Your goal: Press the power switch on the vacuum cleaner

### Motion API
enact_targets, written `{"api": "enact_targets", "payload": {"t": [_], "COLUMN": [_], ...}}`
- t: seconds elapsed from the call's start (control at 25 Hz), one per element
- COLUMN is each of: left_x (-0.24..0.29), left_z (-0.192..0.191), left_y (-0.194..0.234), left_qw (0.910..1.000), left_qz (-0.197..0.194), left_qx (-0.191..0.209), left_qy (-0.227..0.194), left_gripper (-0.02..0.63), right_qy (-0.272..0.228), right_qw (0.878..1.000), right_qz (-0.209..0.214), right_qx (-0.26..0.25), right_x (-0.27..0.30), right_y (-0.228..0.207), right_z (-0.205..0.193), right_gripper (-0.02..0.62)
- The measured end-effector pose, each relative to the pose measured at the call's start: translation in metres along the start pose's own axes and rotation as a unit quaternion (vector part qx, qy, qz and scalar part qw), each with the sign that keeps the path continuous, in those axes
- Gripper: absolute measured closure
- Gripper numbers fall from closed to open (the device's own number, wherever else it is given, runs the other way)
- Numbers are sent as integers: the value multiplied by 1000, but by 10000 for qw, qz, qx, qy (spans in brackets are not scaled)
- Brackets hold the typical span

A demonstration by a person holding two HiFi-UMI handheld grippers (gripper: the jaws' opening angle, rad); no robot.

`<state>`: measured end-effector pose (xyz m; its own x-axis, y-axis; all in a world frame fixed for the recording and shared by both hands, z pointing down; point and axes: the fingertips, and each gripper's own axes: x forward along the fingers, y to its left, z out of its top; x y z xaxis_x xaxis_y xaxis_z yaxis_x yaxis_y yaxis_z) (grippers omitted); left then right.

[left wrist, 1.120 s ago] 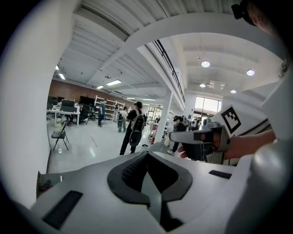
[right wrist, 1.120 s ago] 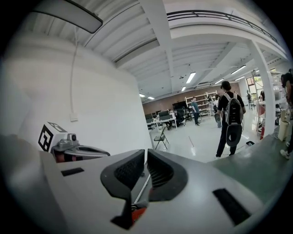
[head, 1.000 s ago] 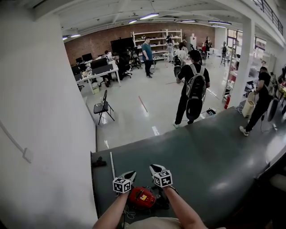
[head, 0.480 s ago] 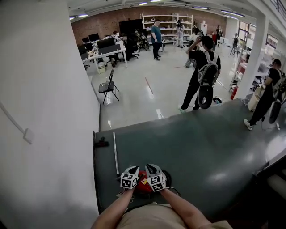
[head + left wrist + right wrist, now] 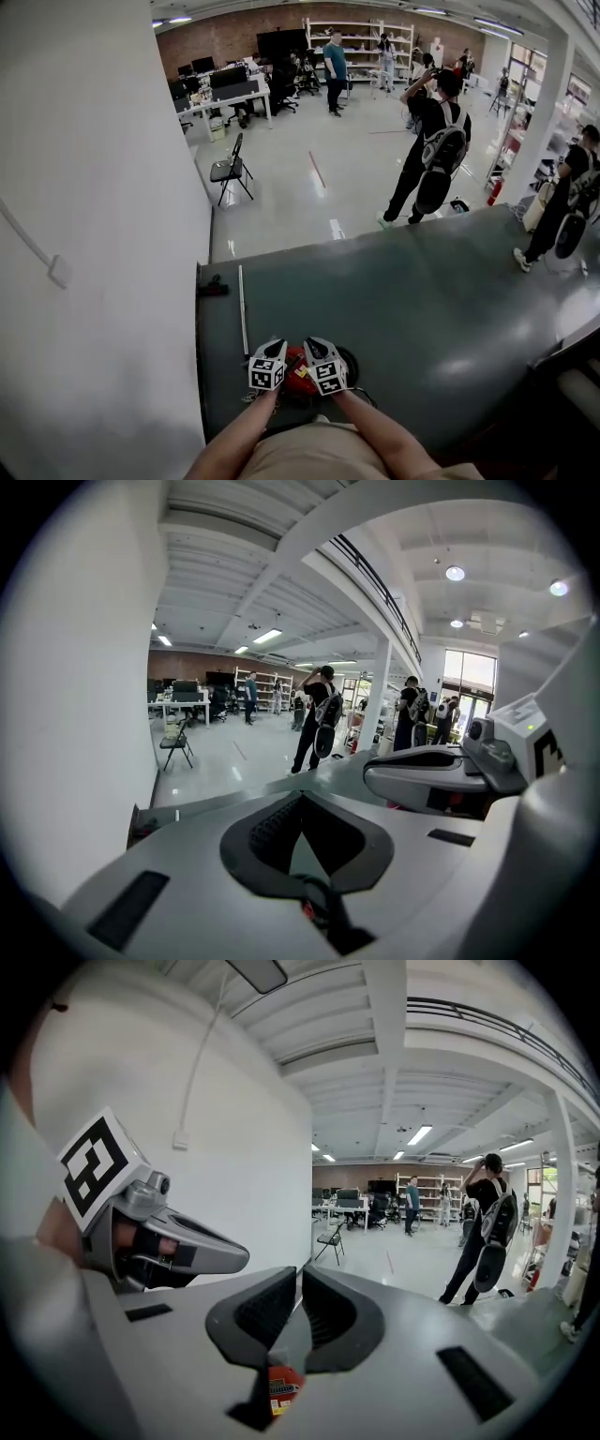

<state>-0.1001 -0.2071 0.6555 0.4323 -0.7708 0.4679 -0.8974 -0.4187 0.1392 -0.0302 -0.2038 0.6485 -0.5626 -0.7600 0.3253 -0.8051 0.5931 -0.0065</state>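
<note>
Closer now, left gripper (image 5: 277,343) and right gripper (image 5: 310,342) flank red vacuum cleaner (image 5: 299,377), fingers (image 5: 265,1312) pressed together.

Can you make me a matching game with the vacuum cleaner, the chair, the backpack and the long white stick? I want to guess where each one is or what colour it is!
Things:
1. vacuum cleaner
2. chair
3. backpack
4. white stick

Clues:
A. on a person's back
B. lying flat near the left edge of the dark table
C. red
D. standing on the shiny floor

Pairs: 1-C, 2-D, 3-A, 4-B
</note>
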Motion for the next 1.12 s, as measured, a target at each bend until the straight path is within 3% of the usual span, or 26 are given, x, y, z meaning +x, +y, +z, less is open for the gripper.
{"api": "enact_targets", "payload": {"t": [0.2,0.44,0.68,0.84,1.12], "left_x": [1,-2,-10,-19,-14], "left_z": [6,1,-7,-8,27], "left_y": [2,0,-9,-21,-33], "left_qw": [10000,10000,9998,9977,9912], "left_qz": [-13,-26,-60,-214,-683], "left_qx": [14,10,-201,-621,-936], "left_qy": [-57,21,25,-193,-641], "left_gripper": [598,598,598,598,598], "right_qy": [304,287,175,37,-422], "right_qw": [9991,9991,9998,9992,9960], "right_qz": [11,84,-56,-247,-293], "right_qx": [-293,-301,73,320,733], "right_x": [2,-2,-21,-33,-38], "right_y": [-4,-2,-23,-38,-64], "right_z": [-8,-9,2,1,33], "right_gripper": [589,589,589,589,589]}}
